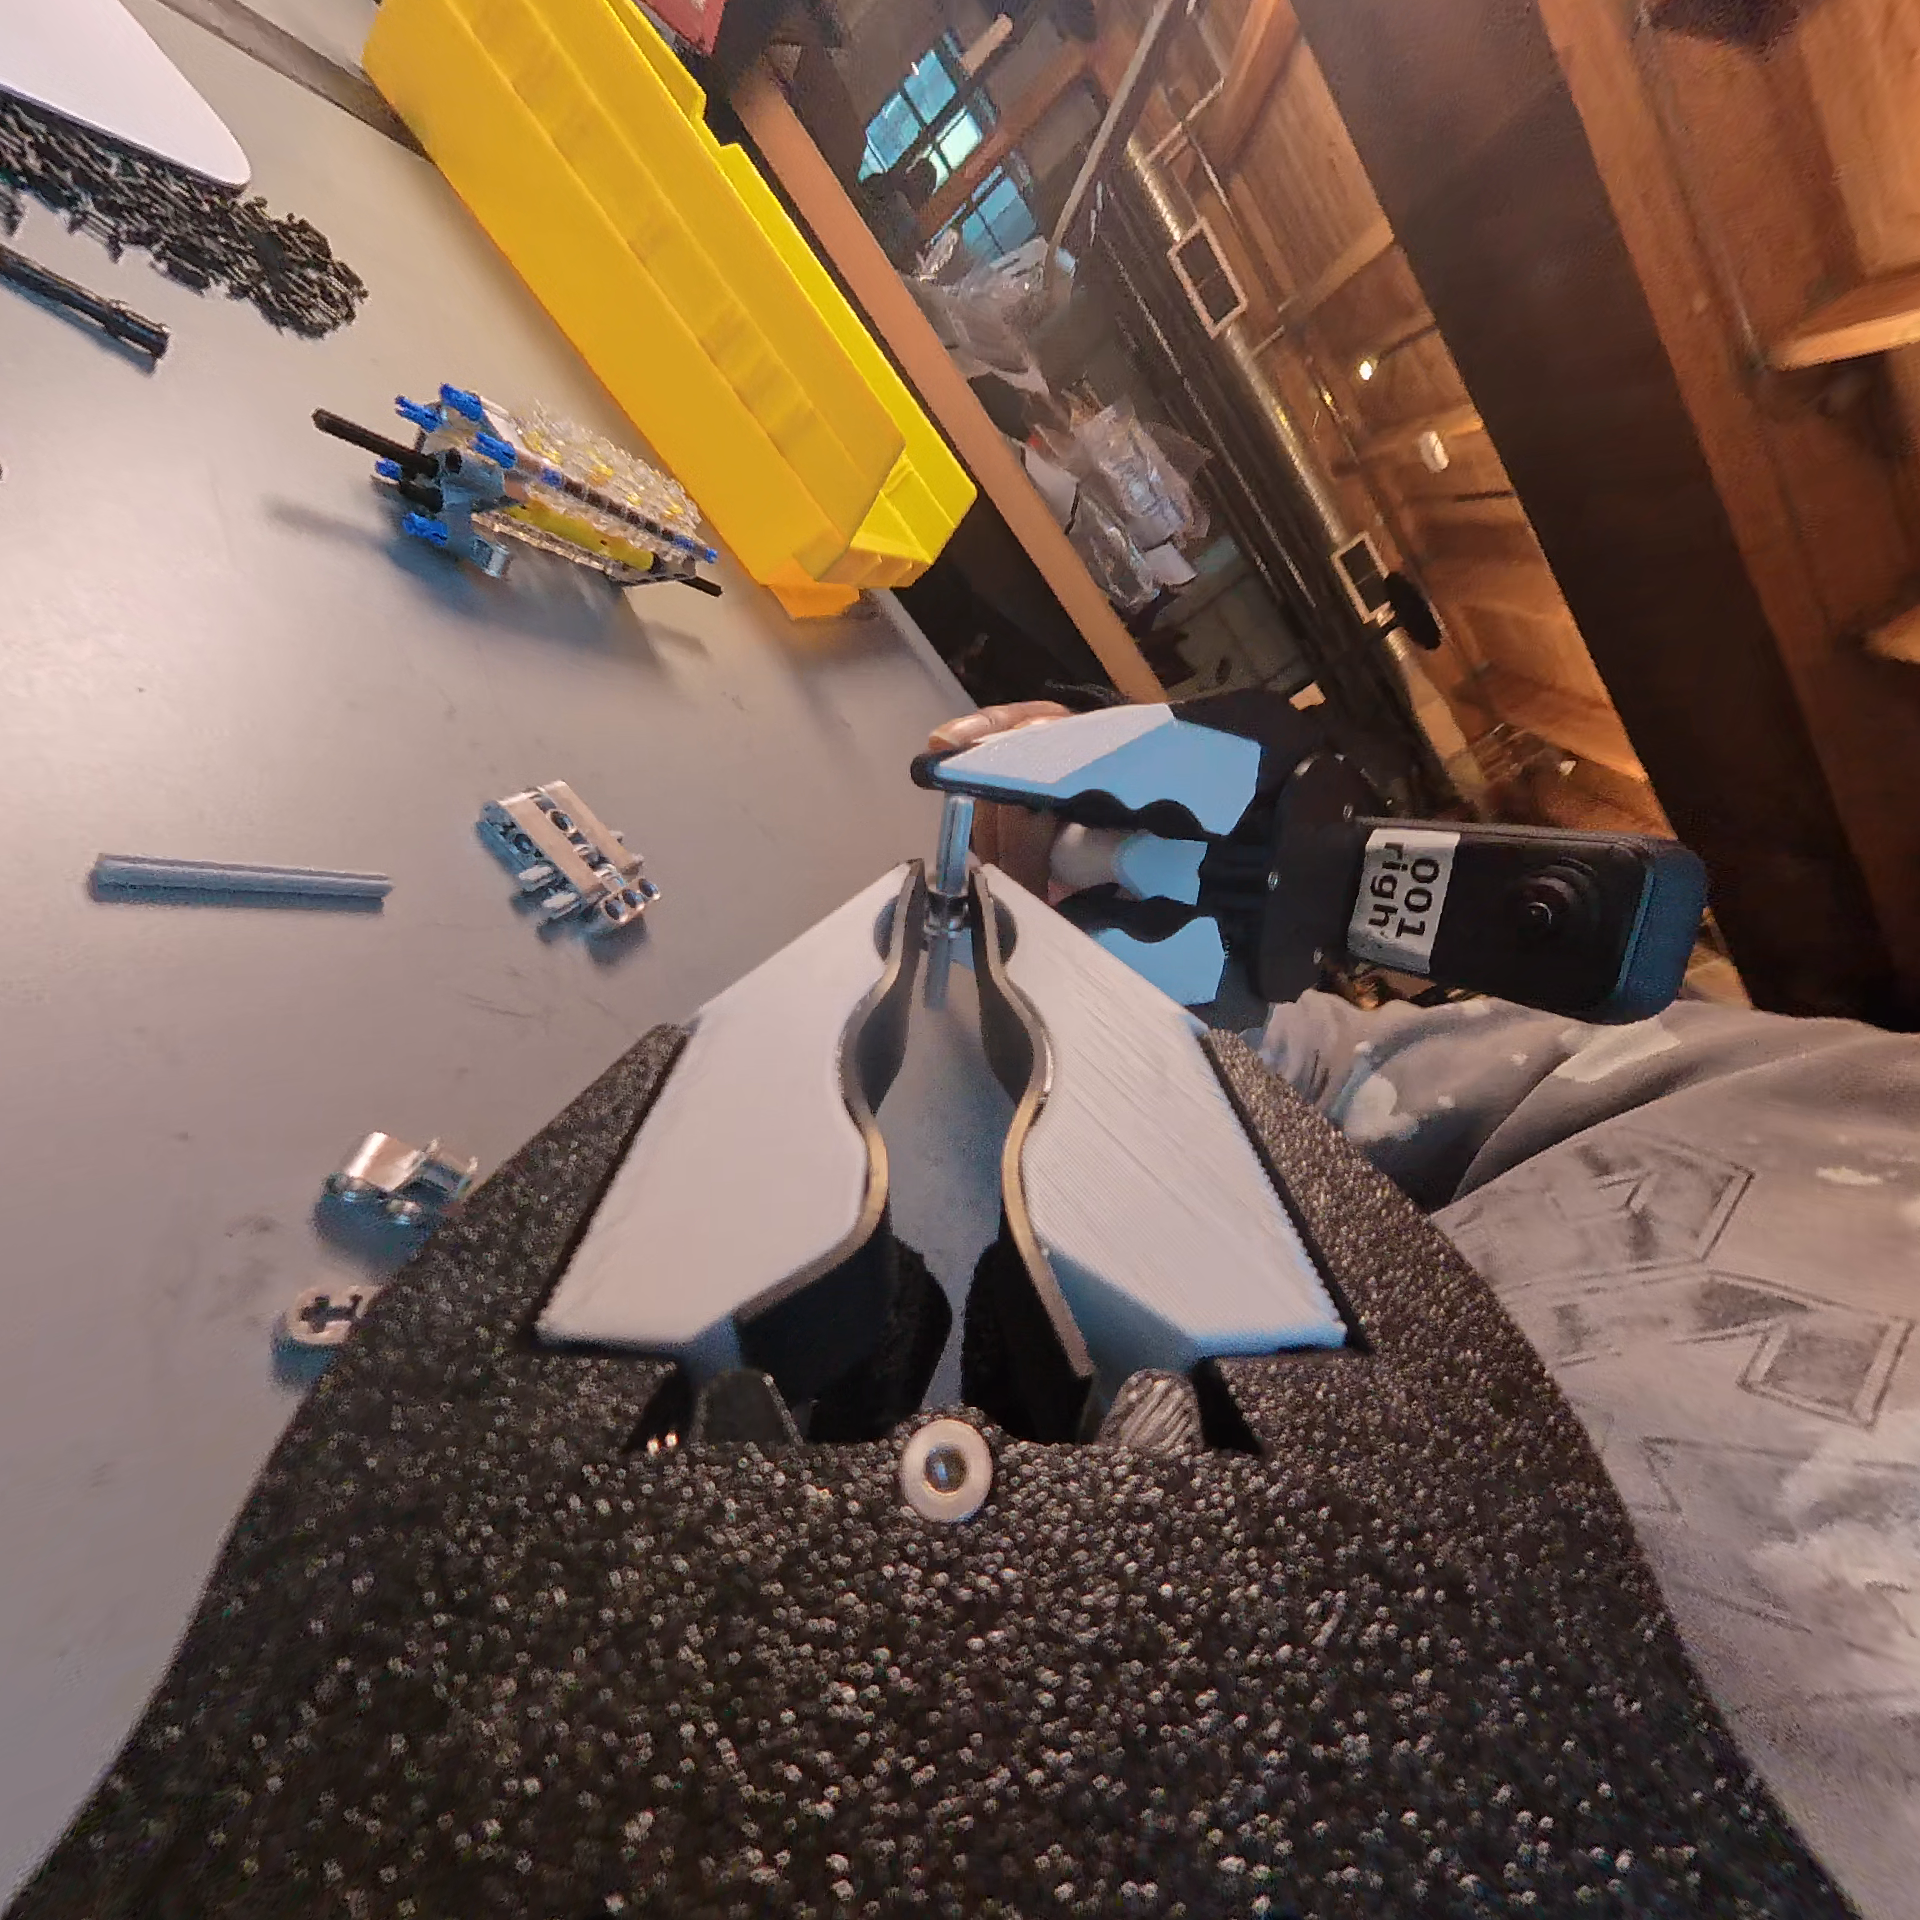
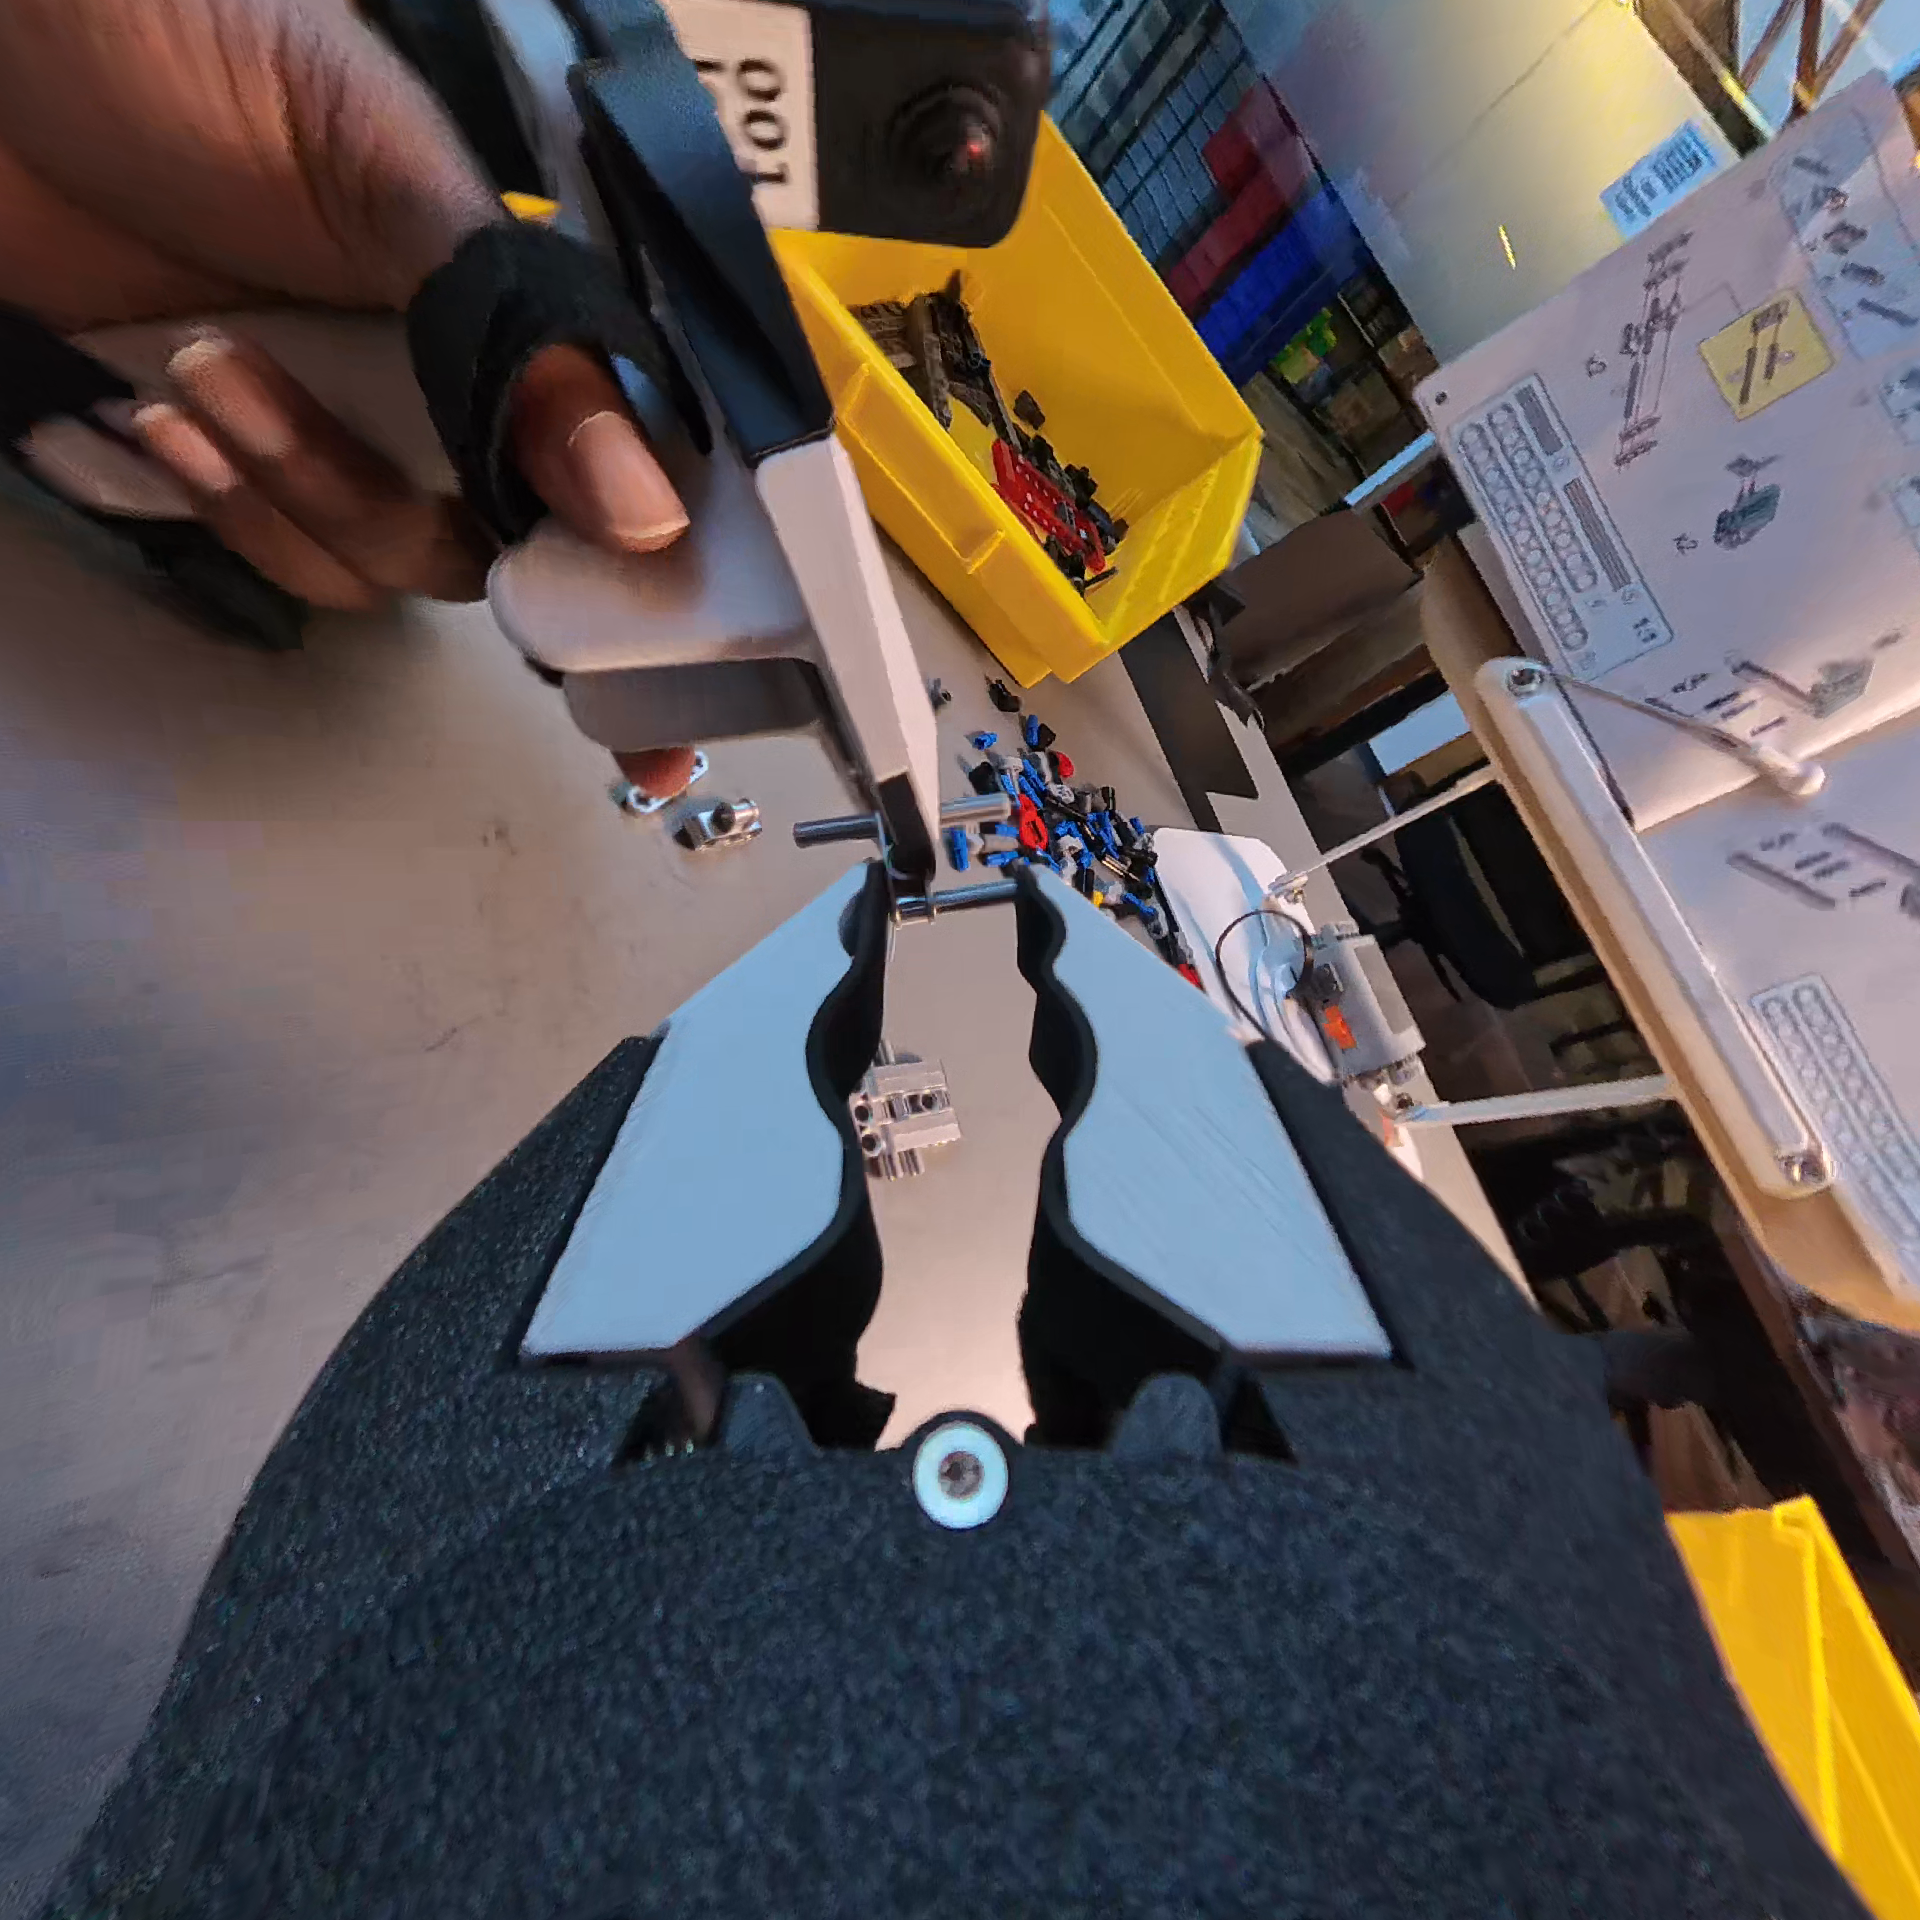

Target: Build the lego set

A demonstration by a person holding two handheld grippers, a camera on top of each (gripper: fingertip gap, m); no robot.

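On the grey worktop (image 1: 312, 1039), far at the left of the left wrist view, lies a heap of small black parts (image 1: 208, 249), and next to it stands a small assembly with blue pins (image 1: 540, 488). Just behind this assembly is a row of yellow bins (image 1: 675, 291). Nearer lie a grey rod (image 1: 239, 881) and a small grey beam block (image 1: 566, 857), well apart from each other. To the right, the left tongs (image 1: 948, 883) are clenched on a small metal-grey axle piece (image 1: 948, 894), which sticks out past their tips, just above the worktop edge. The right tongs (image 1: 961, 800) come in from the right, and the far end of the piece is at their tip.

At the left of the right wrist view, a hand (image 2: 312, 343) in a black fingerless glove holds the left tongs from above. In the middle, the right tongs (image 2: 951, 883) are spread apart; the axle piece (image 2: 961, 899) spans the gap between their tips, and I cannot tell if they press it. Farther right lie a pile of small coloured parts (image 2: 1070, 831), a yellow bin (image 2: 1039, 623) and an instruction sheet on a stand (image 2: 1662, 468).
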